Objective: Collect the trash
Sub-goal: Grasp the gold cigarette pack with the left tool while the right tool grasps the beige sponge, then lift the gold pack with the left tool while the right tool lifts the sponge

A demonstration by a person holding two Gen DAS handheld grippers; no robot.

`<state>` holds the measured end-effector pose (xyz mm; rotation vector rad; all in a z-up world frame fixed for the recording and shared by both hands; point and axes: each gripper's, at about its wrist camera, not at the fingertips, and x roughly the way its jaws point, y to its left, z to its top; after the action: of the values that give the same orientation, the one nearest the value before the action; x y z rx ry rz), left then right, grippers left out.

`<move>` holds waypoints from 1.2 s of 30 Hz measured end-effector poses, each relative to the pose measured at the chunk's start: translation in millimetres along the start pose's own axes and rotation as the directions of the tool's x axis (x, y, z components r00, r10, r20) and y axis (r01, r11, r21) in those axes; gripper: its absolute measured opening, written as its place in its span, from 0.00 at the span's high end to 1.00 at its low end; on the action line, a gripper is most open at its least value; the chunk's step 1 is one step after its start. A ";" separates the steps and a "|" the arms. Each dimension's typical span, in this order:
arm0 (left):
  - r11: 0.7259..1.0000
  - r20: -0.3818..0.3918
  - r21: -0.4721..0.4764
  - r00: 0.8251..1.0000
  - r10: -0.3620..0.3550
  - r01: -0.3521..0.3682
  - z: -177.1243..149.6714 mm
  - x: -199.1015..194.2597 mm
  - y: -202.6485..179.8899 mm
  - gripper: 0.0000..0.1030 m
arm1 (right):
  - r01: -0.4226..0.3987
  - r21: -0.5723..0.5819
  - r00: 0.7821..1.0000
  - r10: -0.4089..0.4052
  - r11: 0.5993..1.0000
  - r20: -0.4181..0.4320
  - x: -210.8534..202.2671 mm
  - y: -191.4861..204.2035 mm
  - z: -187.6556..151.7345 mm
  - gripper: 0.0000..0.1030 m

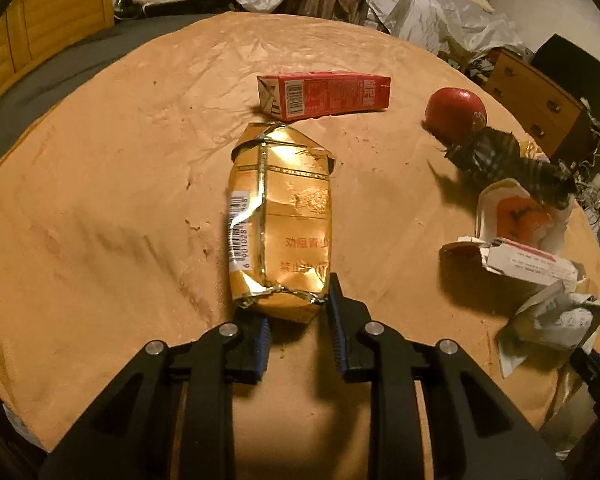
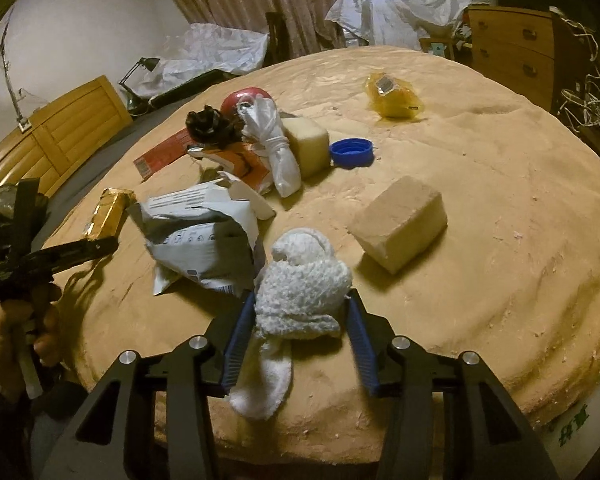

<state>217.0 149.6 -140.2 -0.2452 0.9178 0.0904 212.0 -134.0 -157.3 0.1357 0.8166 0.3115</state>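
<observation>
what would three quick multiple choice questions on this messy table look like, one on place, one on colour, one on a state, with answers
1. Where does the red carton lie relative to the gold pack in the left wrist view?
A. beyond its far end
B. under it
C. inside the left gripper

2. What colour is the bottle cap?
A. green
B. blue
C. white

3. What does the right gripper have between its fingers?
A. nothing
B. a tan block
C. a white sock

Answers: 1 A, the carton sits just past the pack's far end. 2 B, the cap is plainly blue. 3 C, the bunched sock fills the gap between both pads.
</observation>
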 end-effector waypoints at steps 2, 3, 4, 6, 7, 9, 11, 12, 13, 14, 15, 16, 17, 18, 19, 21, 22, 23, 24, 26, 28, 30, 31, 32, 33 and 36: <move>1.000 0.009 -0.005 1.000 0.006 -0.006 2.7 0.5 1.8 0.67 | 0.003 -0.019 1.000 -0.003 1.000 0.019 -8.1 3.1 -0.5 0.59; 1.000 0.018 -0.008 1.000 0.016 -0.016 4.9 0.5 2.3 0.57 | 0.000 -0.017 1.000 0.000 1.000 0.026 -11.3 3.1 -1.8 0.59; 1.000 0.025 -0.007 0.999 0.024 -0.024 7.1 1.4 2.0 0.50 | -0.004 -0.009 0.999 0.005 1.000 0.034 -15.1 3.2 -2.7 0.59; 0.999 0.026 -0.006 0.999 0.037 -0.037 10.5 4.5 2.1 0.47 | -0.010 0.003 0.999 0.010 1.000 0.040 -19.8 1.5 -5.7 0.59; 0.999 0.024 -0.010 0.999 0.035 -0.035 12.8 6.6 2.3 0.47 | -0.018 0.015 0.999 0.018 1.000 0.039 -21.3 -0.2 -7.3 0.59; 0.999 0.027 -0.006 0.999 0.043 -0.042 15.3 8.5 2.5 0.47 | -0.033 0.045 0.999 0.032 0.998 0.015 -19.7 -4.5 -10.1 0.56; 0.998 0.033 0.006 0.998 0.057 -0.057 18.6 11.4 1.5 0.47 | -0.036 0.044 0.999 0.036 0.998 -0.017 -14.1 -6.8 -12.8 0.49; 0.998 0.036 0.009 0.998 0.060 -0.061 18.4 11.4 2.7 0.47 | -0.021 0.036 1.000 0.022 0.999 -0.014 -15.0 -8.1 -14.4 0.48; 0.998 0.039 0.014 0.997 0.064 -0.064 18.8 10.6 3.9 0.48 | -0.021 0.035 1.000 0.021 0.999 -0.013 -16.0 -9.5 -15.3 0.48; 0.998 0.047 0.022 0.997 0.066 -0.067 19.9 10.2 4.7 0.50 | -0.028 0.038 1.000 0.029 0.999 -0.010 -19.6 -11.2 -15.9 0.48; 0.997 0.044 0.029 0.997 0.063 -0.065 20.6 11.3 6.3 0.51 | -0.028 0.032 1.000 0.028 0.999 -0.010 -20.0 -11.1 -15.8 0.48; 0.998 0.037 0.034 0.998 0.060 -0.061 21.2 13.3 8.0 0.51 | -0.028 0.018 1.000 0.028 0.999 -0.014 -20.8 -10.2 -15.7 0.49; 0.998 0.031 0.036 0.998 0.055 -0.056 23.2 16.6 10.7 0.51 | -0.032 0.019 0.999 0.032 0.999 -0.015 -19.7 -10.6 -14.8 0.49; 0.998 0.029 0.042 0.998 0.050 -0.051 24.0 17.6 11.8 0.51 | -0.044 0.028 0.999 0.045 0.999 -0.017 -18.3 -12.2 -13.5 0.49; 0.997 0.025 0.056 0.999 0.046 -0.047 25.6 18.9 11.5 0.51 | -0.074 0.057 0.997 0.075 0.996 -0.017 -17.6 -16.1 -11.7 0.49; 0.994 0.013 0.095 0.999 0.045 -0.046 28.4 21.7 7.8 0.47 | -0.174 0.126 0.983 0.180 0.977 -0.033 -13.4 -25.0 -8.8 0.49; 0.993 0.005 0.110 0.999 0.040 -0.040 29.1 23.4 6.1 0.44 | -0.238 0.166 0.967 0.249 0.957 -0.047 -9.9 -30.6 -8.4 0.49; 0.992 0.000 0.118 0.999 0.036 -0.035 29.3 24.9 5.3 0.43 | -0.267 0.222 0.959 0.281 0.938 -0.034 -9.5 -41.2 -8.0 0.49; 0.992 -0.002 0.124 0.999 0.035 -0.034 29.4 27.2 4.6 0.41 | -0.270 0.285 0.961 0.276 0.920 0.019 -14.4 -54.7 -7.4 0.50; 0.989 0.005 0.139 0.999 0.042 -0.042 26.1 28.5 1.4 0.37 | -0.431 0.413 0.902 0.393 0.802 0.177 -23.0 -78.8 -5.7 0.50; 0.984 0.018 0.163 0.998 0.067 -0.069 22.2 30.0 -4.9 0.34 | -0.368 0.333 0.929 0.333 0.868 0.159 -31.7 -65.8 6.1 0.50; 0.982 0.024 0.169 0.997 0.078 -0.081 20.7 30.7 -6.6 0.33 | -0.219 0.201 0.970 0.190 0.955 0.154 -48.3 -50.8 18.4 0.50; 0.983 0.023 0.164 0.997 0.076 -0.078 21.1 30.7 -6.0 0.33 | -0.121 0.181 0.982 0.091 0.976 0.167 -56.2 -50.9 23.2 0.50; 0.984 0.021 0.160 0.997 0.076 -0.078 21.7 30.5 -5.8 0.33 | -0.084 0.200 0.984 0.051 0.976 0.168 -57.8 -54.8 25.7 0.49; 0.985 0.017 0.156 0.997 0.077 -0.079 22.7 30.8 -6.3 0.33 | -0.068 0.229 0.988 0.034 0.971 0.151 -54.8 -60.3 29.1 0.48; 0.984 0.018 0.151 0.996 0.092 -0.093 24.1 31.5 -8.5 0.34 | -0.039 0.254 0.998 0.023 0.966 0.064 -30.0 -61.3 39.6 0.42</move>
<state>256.3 146.5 -149.8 -0.0606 0.9204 0.1070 235.3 -201.7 -124.2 0.3980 0.7929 0.2294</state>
